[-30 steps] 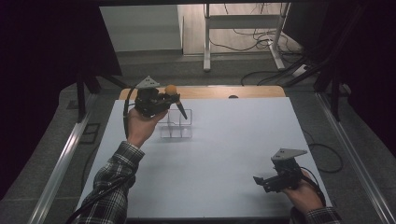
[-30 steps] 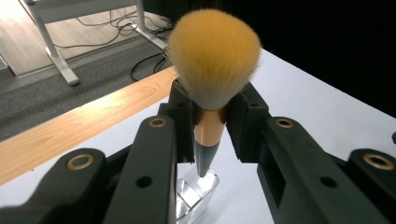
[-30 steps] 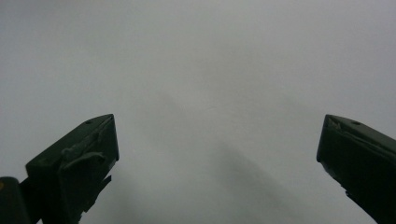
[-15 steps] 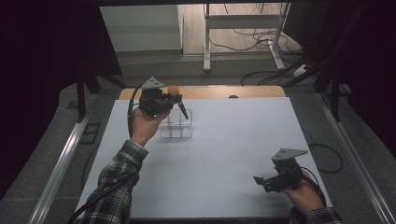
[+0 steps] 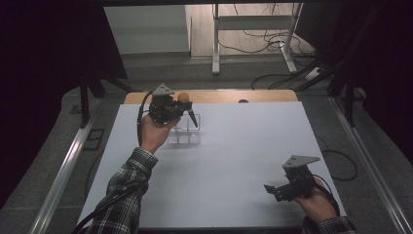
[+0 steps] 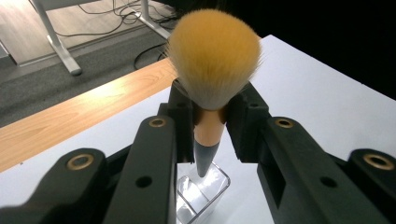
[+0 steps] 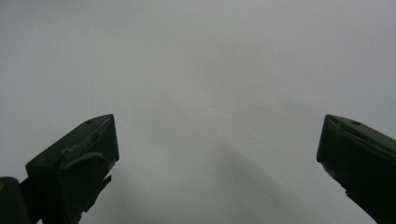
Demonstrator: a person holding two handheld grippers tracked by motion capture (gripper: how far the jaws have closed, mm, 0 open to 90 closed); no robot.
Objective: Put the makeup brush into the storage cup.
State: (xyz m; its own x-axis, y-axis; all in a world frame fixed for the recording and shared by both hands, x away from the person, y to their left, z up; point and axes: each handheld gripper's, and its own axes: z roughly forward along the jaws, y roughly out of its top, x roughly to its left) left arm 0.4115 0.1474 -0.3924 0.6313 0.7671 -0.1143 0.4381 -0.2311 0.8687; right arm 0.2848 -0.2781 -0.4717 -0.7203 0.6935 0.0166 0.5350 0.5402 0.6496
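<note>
Evidently light: the makeup brush (image 6: 210, 93) was carried with no sag in the left hand-held gripper (image 6: 209, 122), whose jaws were closed on the copper-coloured ferrule just under the bristles. That stiff collar seemed the right place to hold it; the bristle head would crush and splay if pinched, and the smooth tapered handle looked likely to slip. Appearance: dense, domed head of orange-tan bristles paling to white at the base, copper ferrule, dark grey handle narrowing to a point. Position: held above the far-left part of the white counter (image 5: 243, 146), handle tip pointing down toward a clear plastic organizer (image 5: 184, 136) with open compartments; tip looked above the rim, not yet inside, though which compartment lay under it could not be told. Organizer judged rigid but light, easily nudged. Right hand-held gripper (image 7: 217, 154) rested at near right, jaws wide apart, nothing between them.
</note>
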